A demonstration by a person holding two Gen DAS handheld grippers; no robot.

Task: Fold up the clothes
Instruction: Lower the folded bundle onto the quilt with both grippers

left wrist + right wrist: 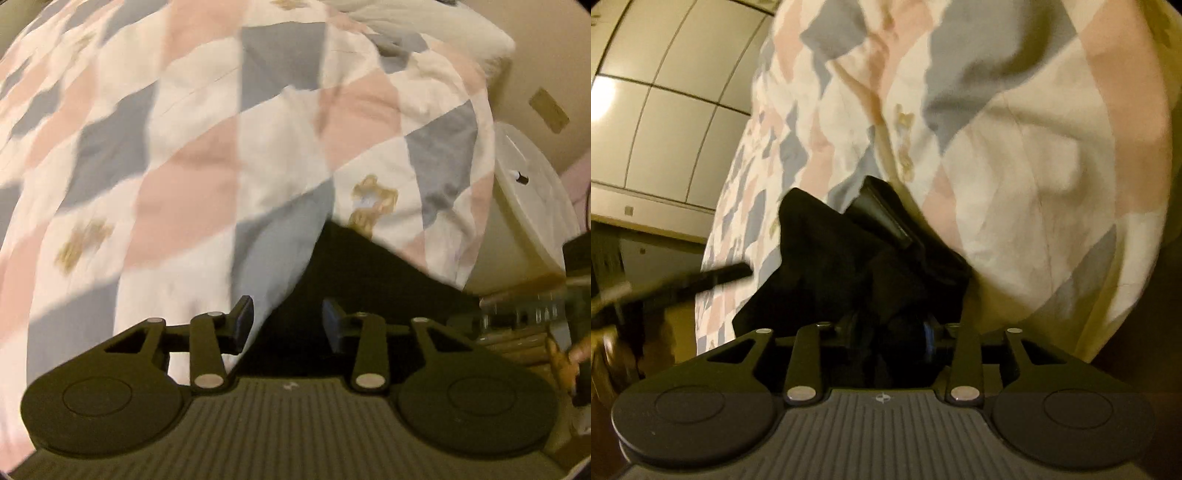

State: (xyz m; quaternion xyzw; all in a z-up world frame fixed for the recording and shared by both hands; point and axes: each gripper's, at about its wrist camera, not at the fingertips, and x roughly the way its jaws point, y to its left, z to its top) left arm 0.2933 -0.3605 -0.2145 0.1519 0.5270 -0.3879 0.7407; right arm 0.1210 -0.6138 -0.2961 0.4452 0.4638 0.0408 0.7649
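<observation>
In the left wrist view we see our left gripper [287,325] with its jaws standing wide apart and nothing between them, poised over the near edge of a black garment [369,280] that lies on the bed's checked quilt [192,155] of pink, grey and cream diamonds. We judge the jaws are spread this way so that they can close on the dark cloth's edge for a fold, though no grip is made here. A pale lidded container [528,206] sits off to the right beside the bed; the picture is blurred, and we can read no writing on it or on the quilt, whose gold motifs are only shapes. In the right wrist view our right gripper [886,332] is pinched narrow on the black garment [834,251], which bunches up from the jaws and drapes over the quilt [1034,155]; holding it bunched like this seems to us a way to lift and carry one side across. A small emblem [882,397] marks the gripper body, but it carries no legible letters.
</observation>
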